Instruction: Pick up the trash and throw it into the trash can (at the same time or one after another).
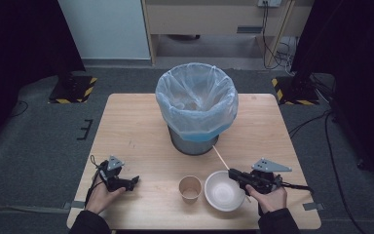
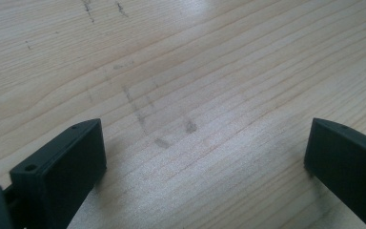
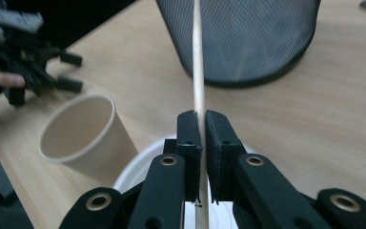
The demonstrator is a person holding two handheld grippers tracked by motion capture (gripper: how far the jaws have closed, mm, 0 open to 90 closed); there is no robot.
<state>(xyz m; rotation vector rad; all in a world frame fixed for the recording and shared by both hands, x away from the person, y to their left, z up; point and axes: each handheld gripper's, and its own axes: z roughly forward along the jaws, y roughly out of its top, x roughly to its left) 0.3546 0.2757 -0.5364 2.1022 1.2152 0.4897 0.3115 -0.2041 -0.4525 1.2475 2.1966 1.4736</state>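
Note:
A thin wooden stick [image 3: 198, 71] runs between the closed jaws of my right gripper [image 3: 202, 119], which is shut on it just above a white bowl [image 3: 138, 169]. In the high view the stick [image 1: 220, 158] slants from the right gripper [image 1: 234, 175] up toward the mesh bin [image 1: 195, 144]. The white bowl [image 1: 222, 191] and a tan paper cup [image 1: 190, 188] sit side by side near the table's front edge. My left gripper [image 1: 135, 181] rests low at the front left, held by a hand. Its jaws [image 2: 205, 152] stand wide apart over bare wood, holding nothing.
A mesh bin lined with a pale blue bag [image 1: 196, 100] stands mid-table. The wooden table [image 1: 126, 131] has bare room left and right of the bin. In the right gripper view the paper cup [image 3: 83, 133] sits left of the jaws, with the mesh bin [image 3: 248, 38] behind.

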